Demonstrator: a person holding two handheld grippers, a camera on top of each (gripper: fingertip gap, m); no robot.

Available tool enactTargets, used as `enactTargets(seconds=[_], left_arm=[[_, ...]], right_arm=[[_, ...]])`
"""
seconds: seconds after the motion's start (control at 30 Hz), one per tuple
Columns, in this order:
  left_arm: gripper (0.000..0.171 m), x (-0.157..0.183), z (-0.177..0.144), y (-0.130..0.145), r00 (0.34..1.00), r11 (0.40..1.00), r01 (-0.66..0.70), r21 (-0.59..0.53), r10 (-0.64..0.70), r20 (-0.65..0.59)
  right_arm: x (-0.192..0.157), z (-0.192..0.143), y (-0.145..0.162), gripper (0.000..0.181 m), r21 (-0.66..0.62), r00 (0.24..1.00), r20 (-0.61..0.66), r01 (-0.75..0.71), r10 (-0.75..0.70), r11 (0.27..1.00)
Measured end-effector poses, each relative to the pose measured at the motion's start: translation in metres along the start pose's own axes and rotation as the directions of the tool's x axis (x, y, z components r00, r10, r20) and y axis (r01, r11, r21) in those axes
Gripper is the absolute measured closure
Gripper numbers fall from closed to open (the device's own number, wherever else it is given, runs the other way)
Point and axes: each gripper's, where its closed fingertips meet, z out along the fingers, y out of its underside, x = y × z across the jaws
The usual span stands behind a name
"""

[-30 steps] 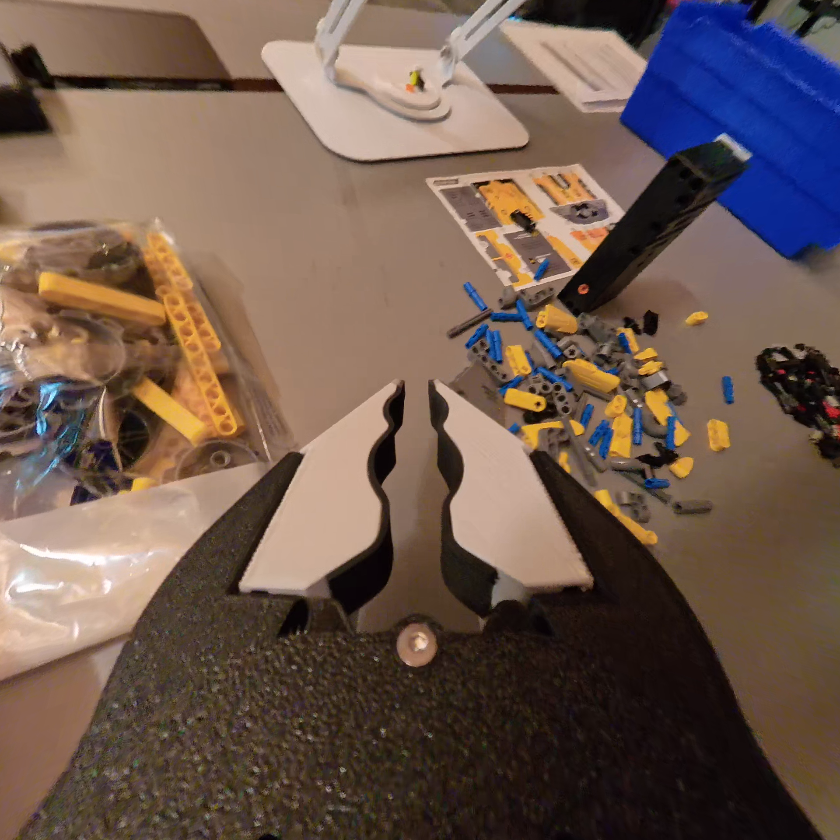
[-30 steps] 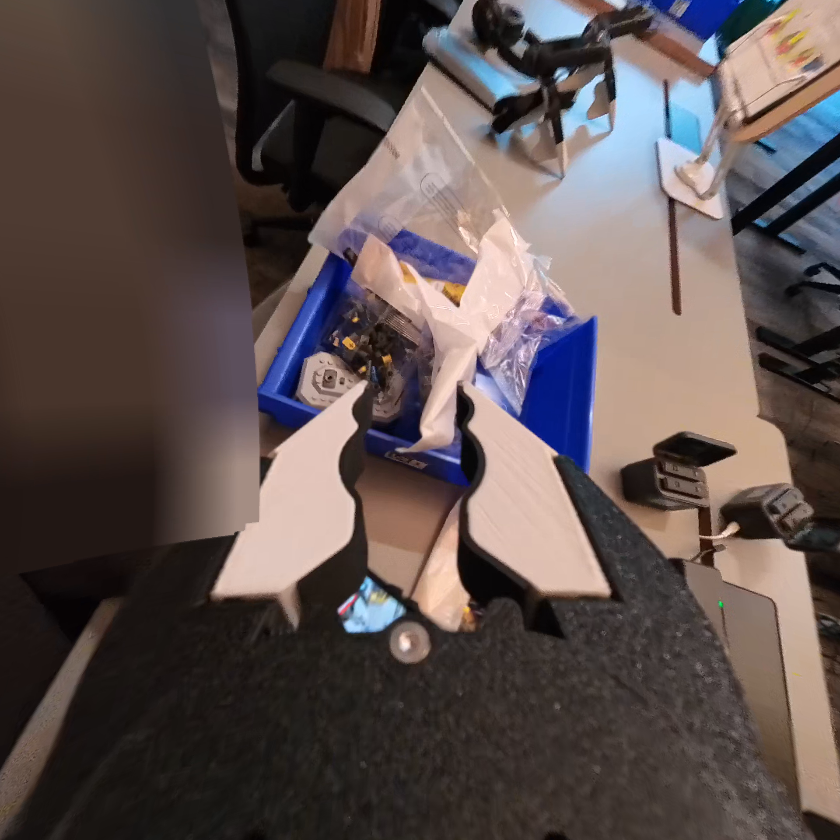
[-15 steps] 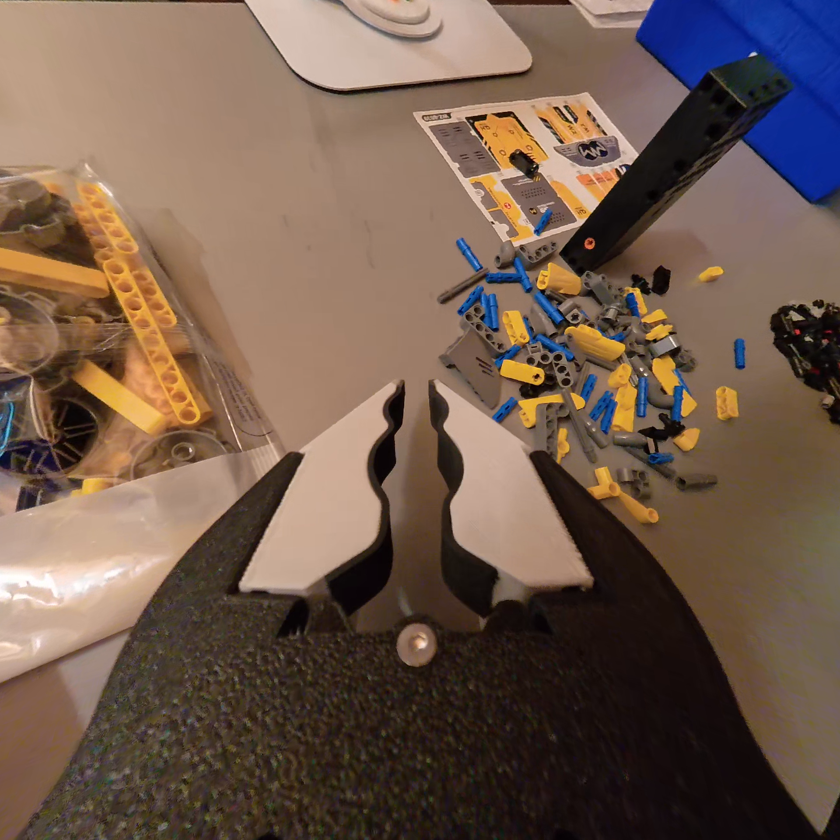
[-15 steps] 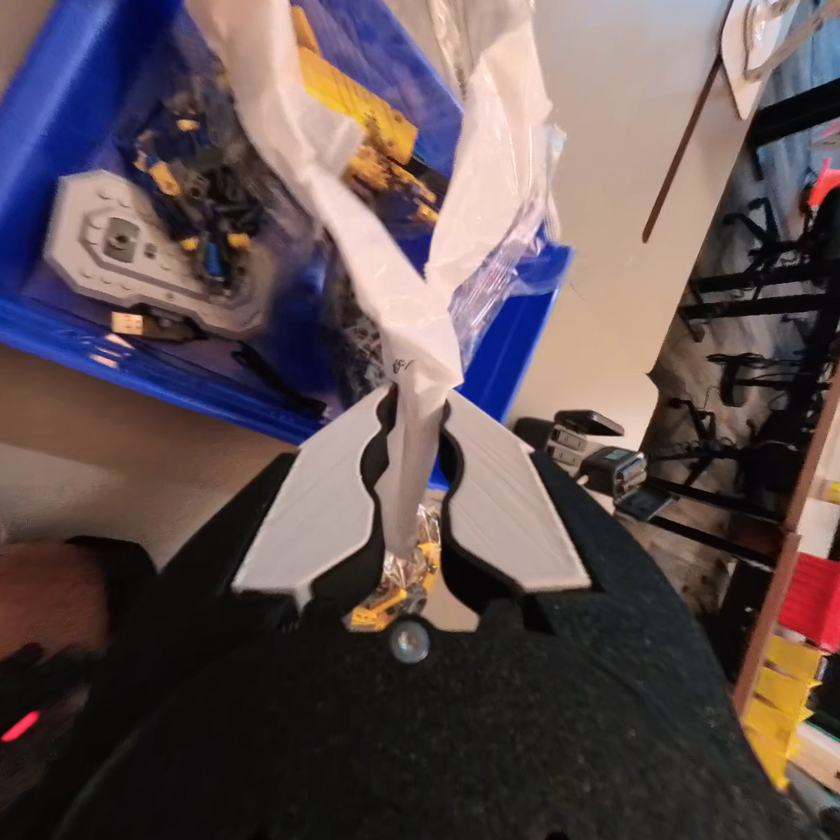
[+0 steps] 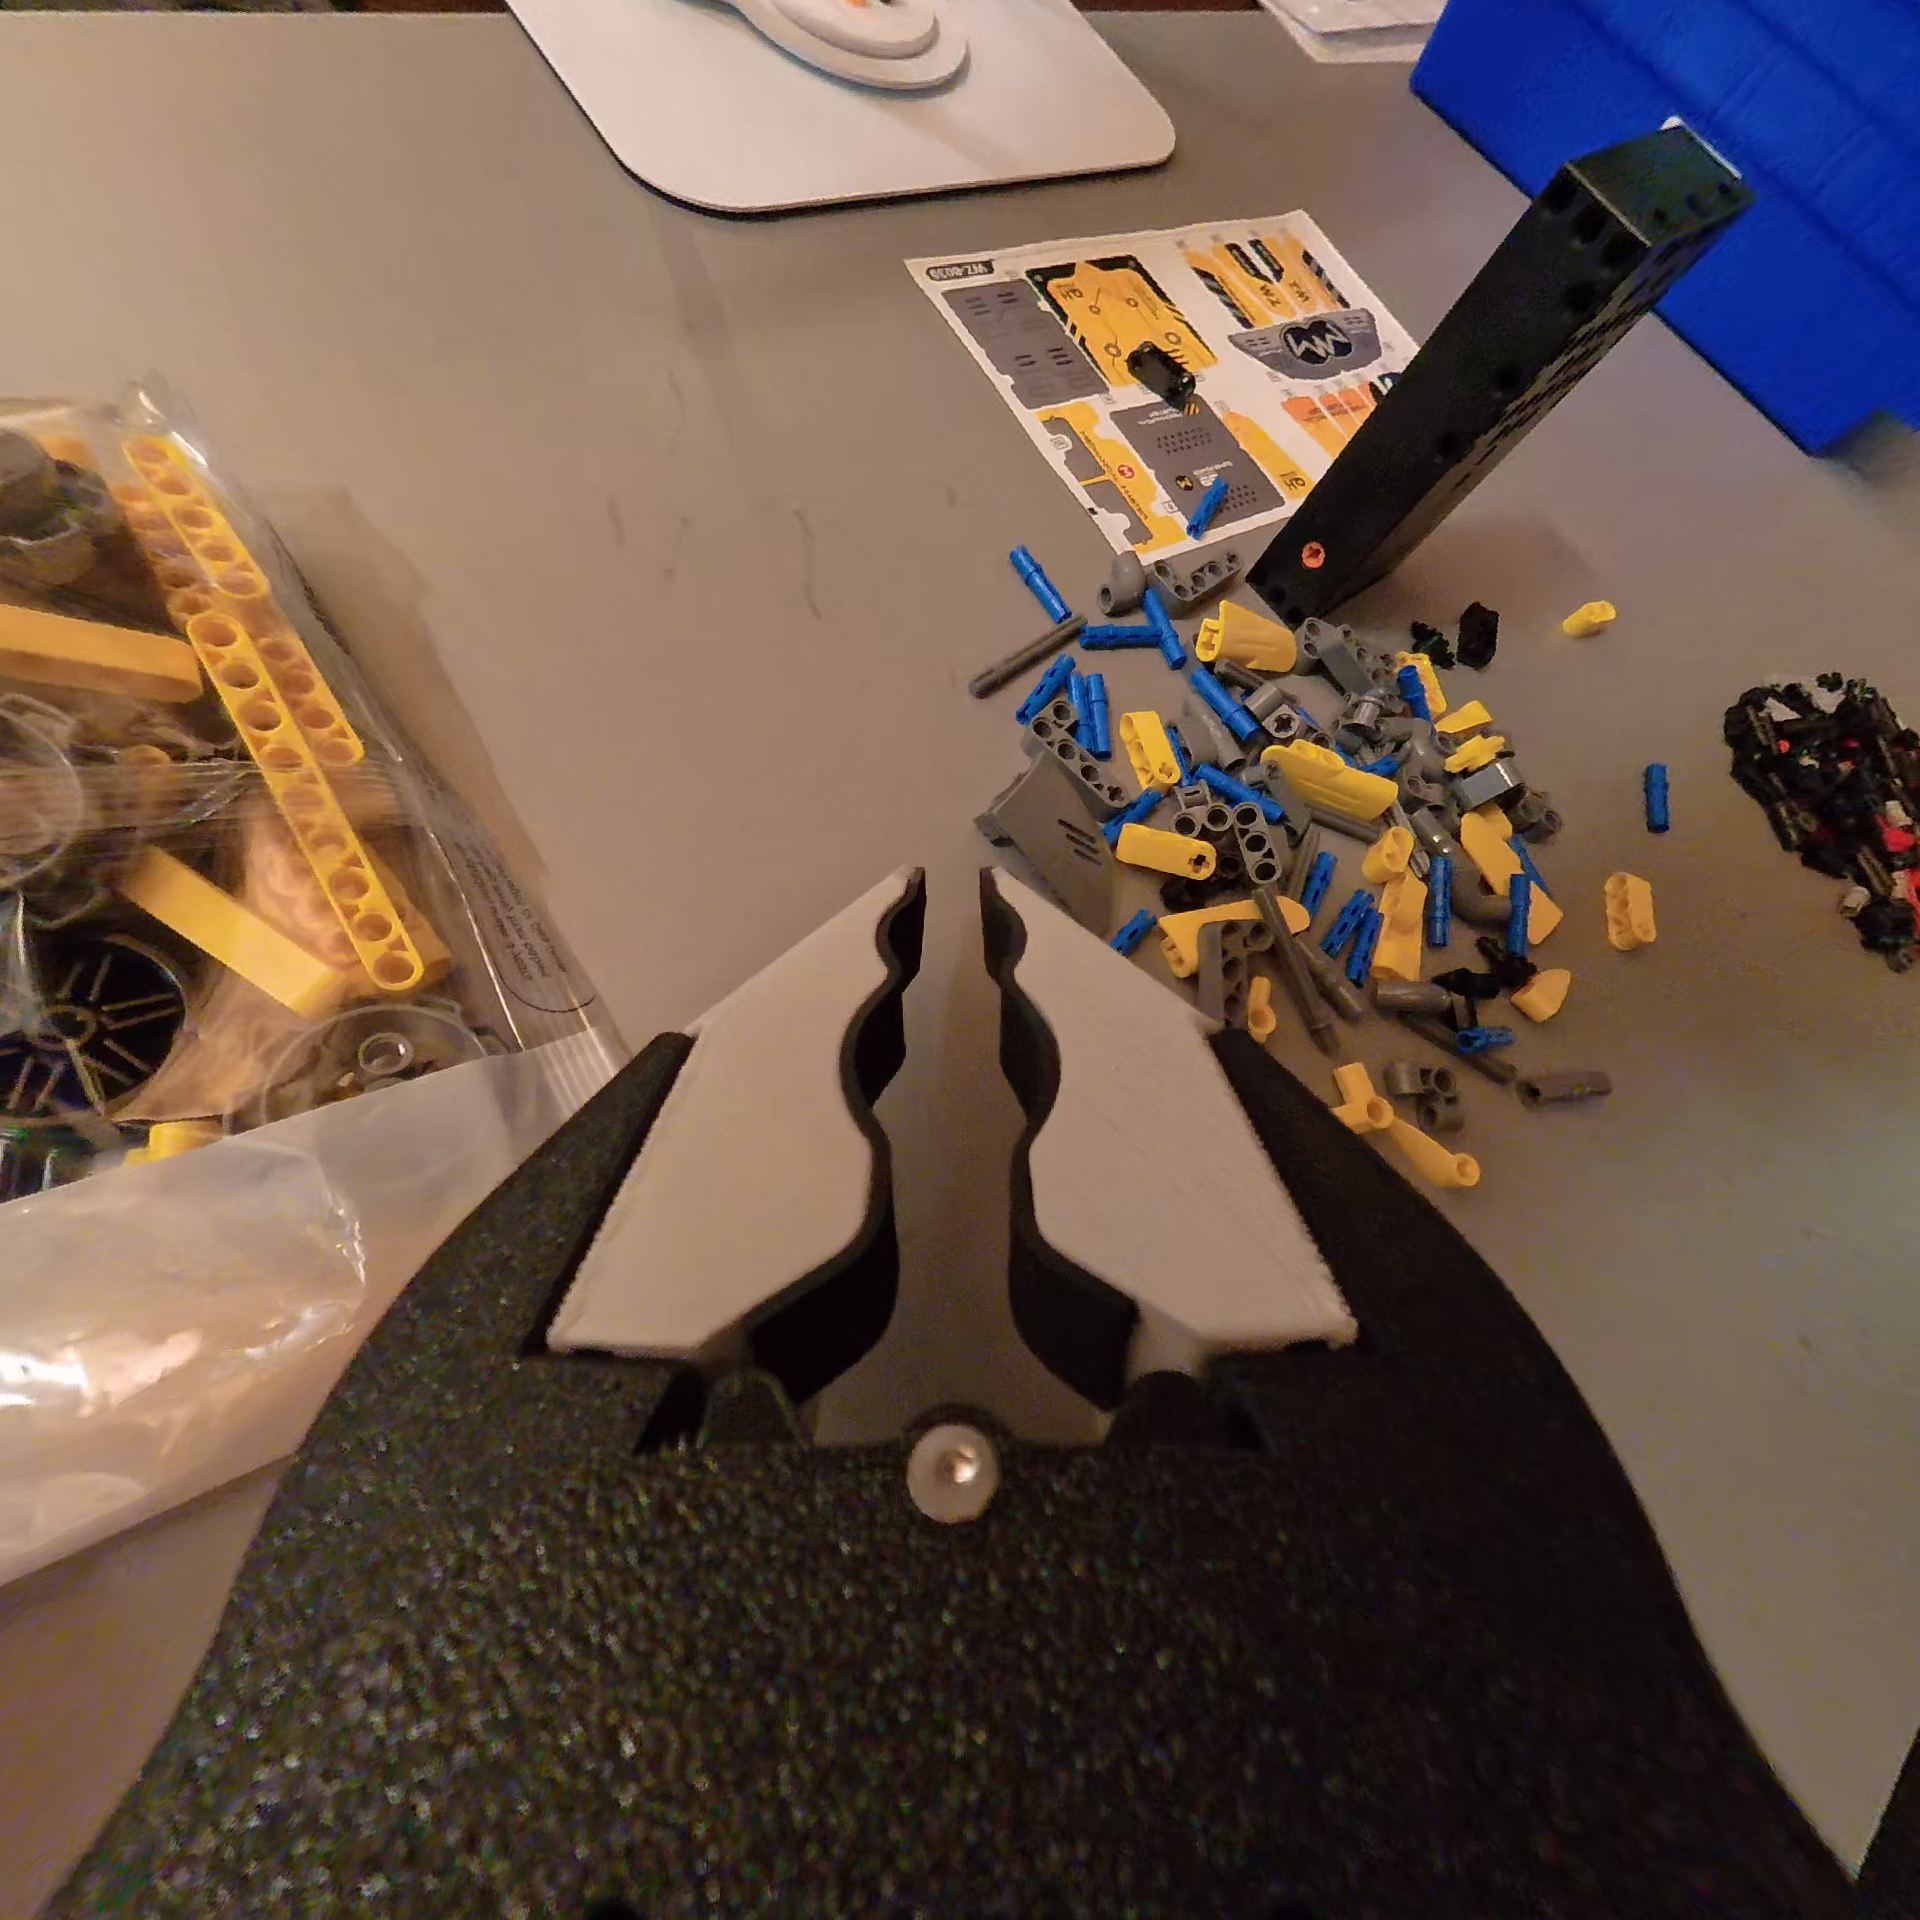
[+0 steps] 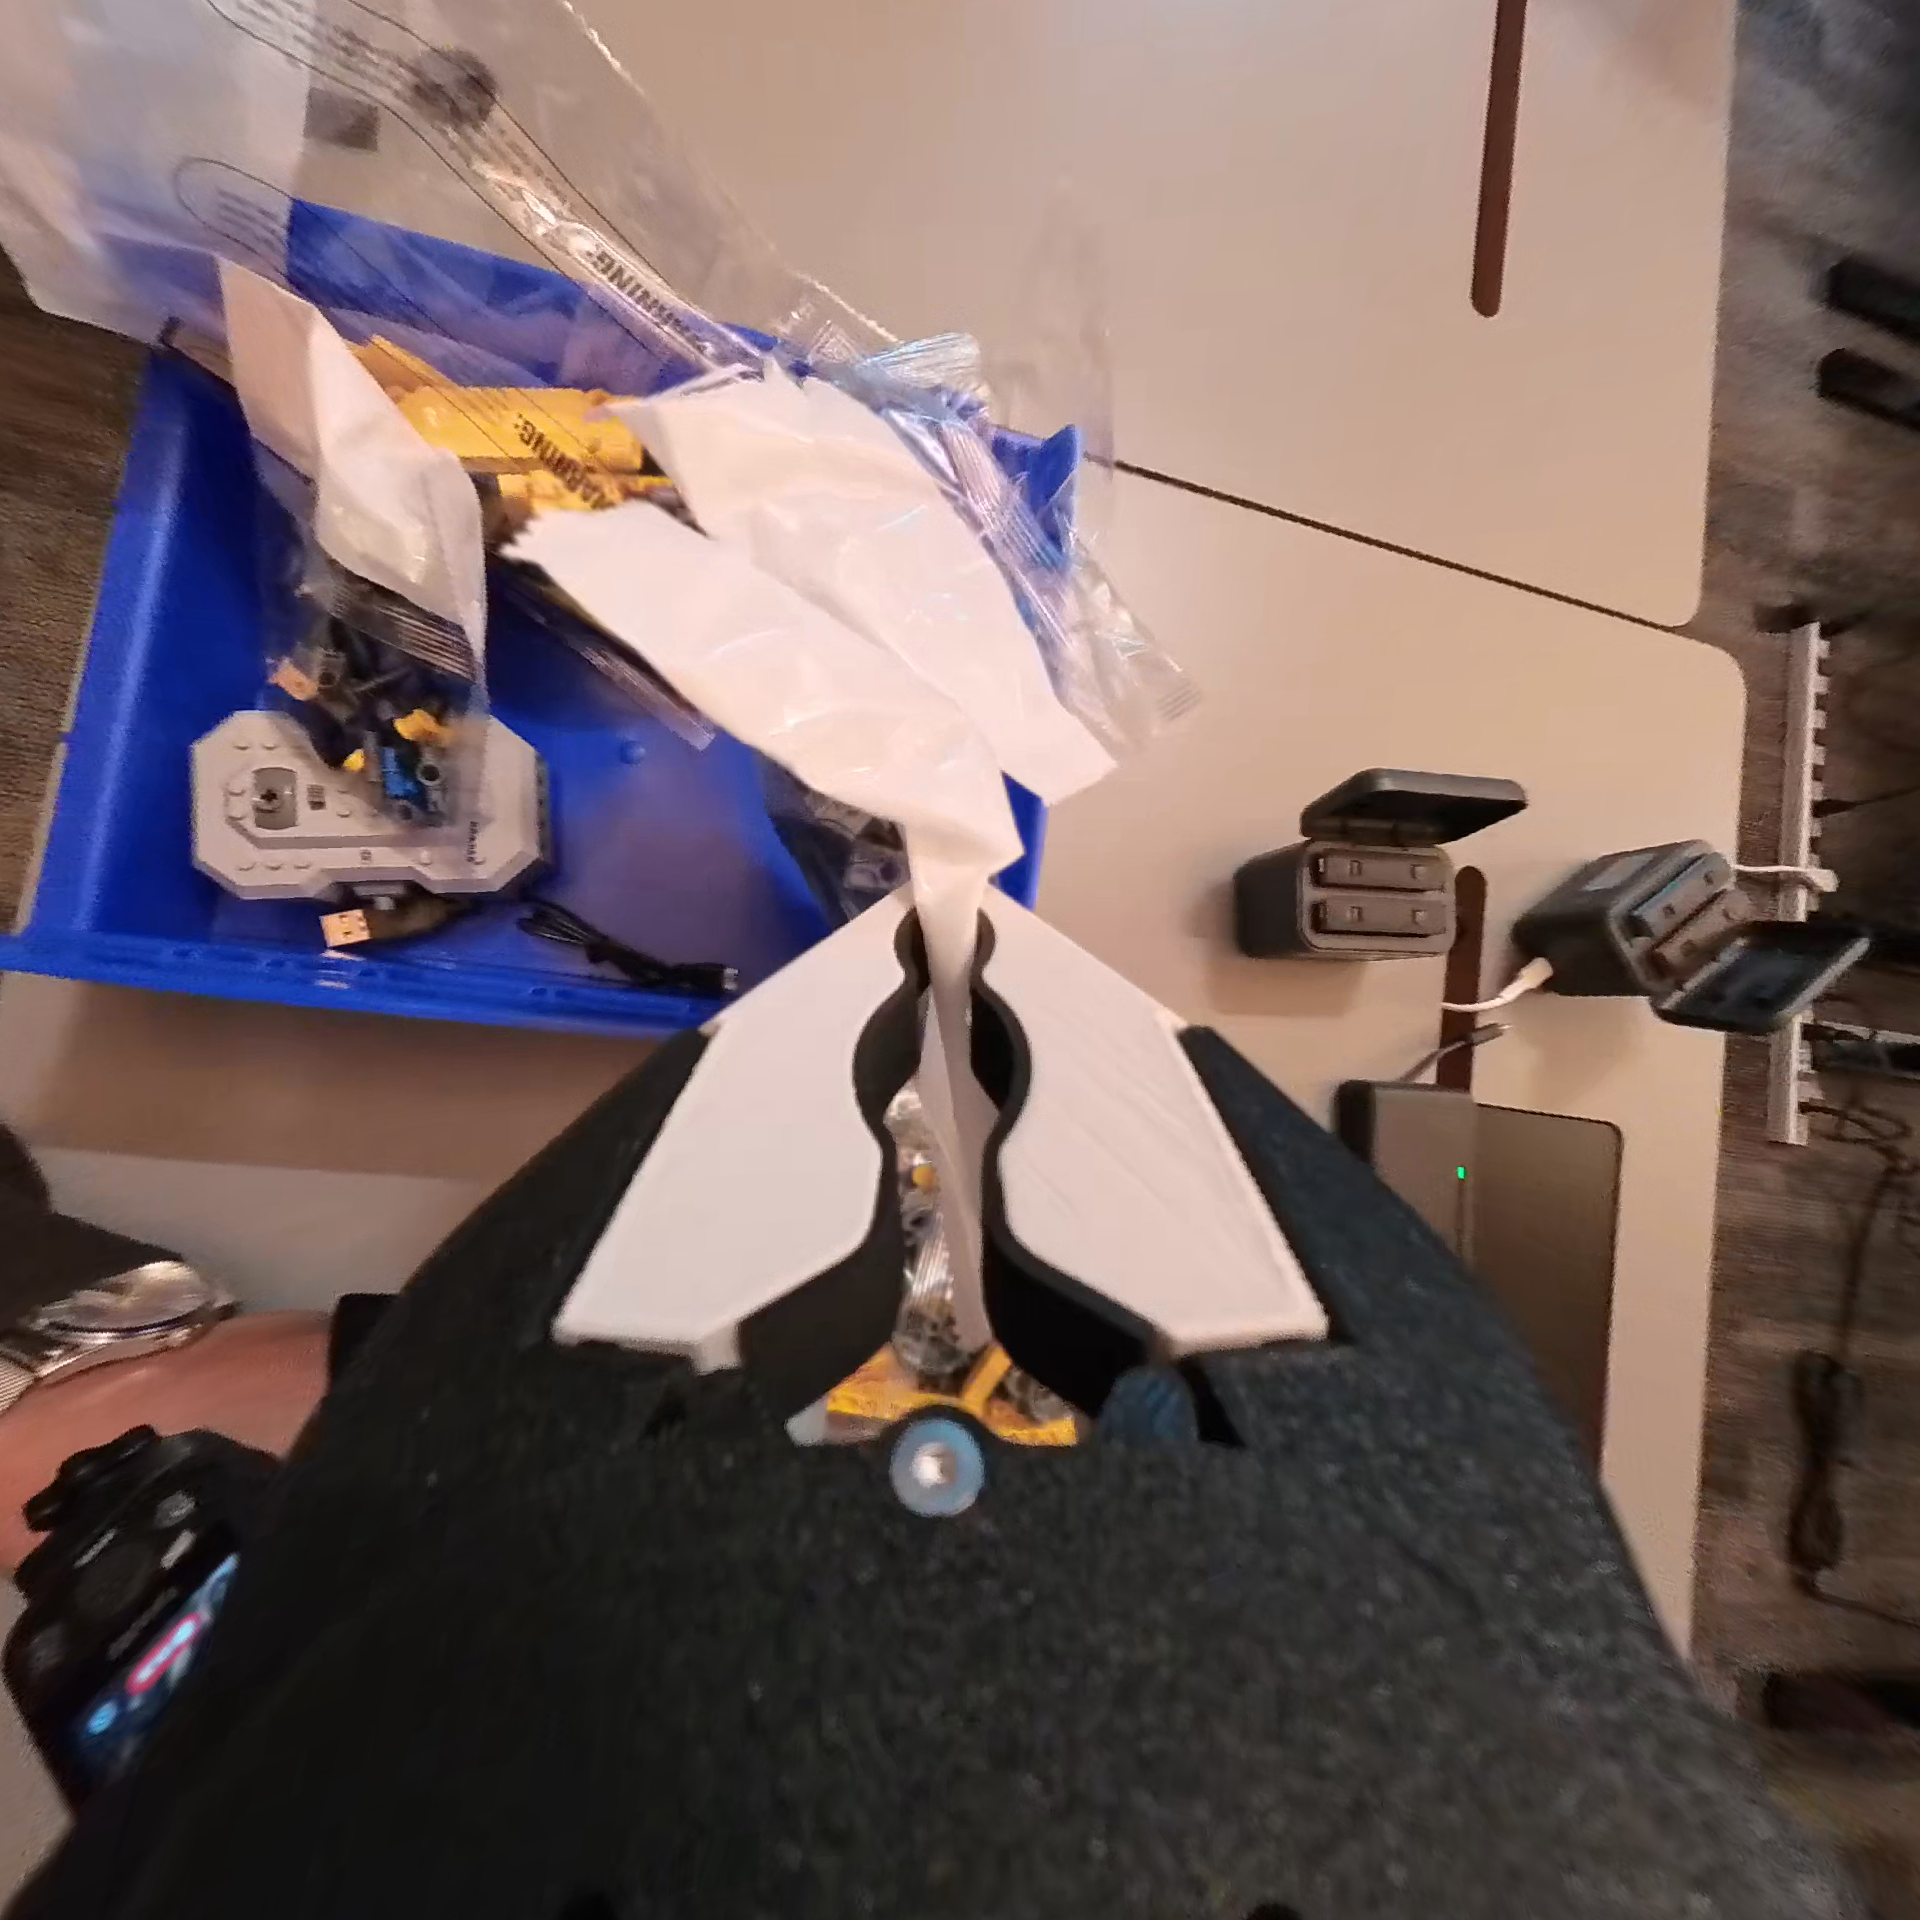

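Observation:
My right gripper (image 6: 945, 925) is shut on the twisted neck of a white plastic bag (image 6: 831, 623). The bag's top fans out above the fingertips, over a blue bin (image 6: 312, 977). Yellow and grey parts of the bag's contents (image 6: 935, 1382) show behind the jaws. My left gripper (image 5: 951, 883) hovers over the grey table (image 5: 623, 520) with a narrow gap between its fingers and nothing in it. It is just left of a loose pile of yellow, blue and grey building pieces (image 5: 1320, 831). A clear bag of yellow beams (image 5: 208, 779) lies to its left.
A sticker sheet (image 5: 1132, 384), a leaning black bar (image 5: 1486, 395), a heap of small black pieces (image 5: 1829, 790) and a white stand base (image 5: 883, 114) are on the table. The bin holds a grey hub (image 6: 364, 821) and other bags. Battery chargers (image 6: 1371, 883) stand at the right. Left tips to right tips: about 30 cm. The right gripper is farther from the leaning black bar (image 5: 1486, 395), some 45 cm, than the left, some 15 cm.
My right gripper closed on the white bag's neck at the blue bin and swung round with it. My left gripper moved forward over the table; its jaws stayed the same.

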Motion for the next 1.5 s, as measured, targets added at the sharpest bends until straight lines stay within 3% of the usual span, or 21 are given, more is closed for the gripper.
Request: enactTargets(seconds=[0.3, 0.53, 0.63, 0.7, 0.77, 0.83, 1.03, 1.5], left_arm=[[0.162, 0.001, 0.001, 0.001, 1.0, 1.0, -0.006, -0.006, 0.006, -0.002], [0.162, 0.003, 0.002, 0.001, 1.0, 1.0, -0.023, -0.012, 0.023, -0.001], [0.162, 0.004, 0.003, 0.001, 1.0, 0.999, -0.032, -0.011, 0.032, 0.001], [0.162, 0.004, 0.003, 0.002, 0.999, 0.999, -0.036, -0.015, 0.036, 0.003], [0.162, 0.004, 0.004, 0.003, 0.999, 0.999, -0.042, -0.02, 0.042, 0.008], [0.162, 0.003, 0.004, 0.003, 0.999, 0.999, -0.048, -0.022, 0.048, 0.015], [0.162, 0.002, -0.002, -0.006, 0.998, 0.998, -0.051, 0.032, 0.05, 0.027], [0.162, 0.003, 0.001, -0.001, 0.998, 0.999, -0.053, 0.004, 0.053, 0.02]], right_arm=[[-0.013, -0.002, 0.0, 0.181, -0.011, 0.999, 0.043, 0.012, -0.011, 1.0], [-0.043, -0.018, -0.019, 0.181, 0.08, 0.96, 0.254, -0.143, 0.119, 0.987], [-0.053, -0.033, -0.037, 0.181, 0.145, 0.836, 0.469, -0.39, 0.283, 0.91], [-0.048, -0.04, -0.043, 0.181, 0.132, 0.68, 0.612, -0.59, 0.403, 0.796], [-0.032, -0.037, -0.033, 0.181, 0.099, 0.562, 0.666, -0.718, 0.49, 0.689], [-0.013, -0.025, -0.01, 0.181, 0.081, 0.521, 0.641, -0.777, 0.564, 0.625], [0.057, -0.002, 0.062, 0.181, 0.15, 0.556, 0.39, -0.825, 0.734, 0.545], [0.072, 0.004, 0.088, 0.181, 0.122, 0.497, 0.42, -0.86, 0.759, 0.496]])
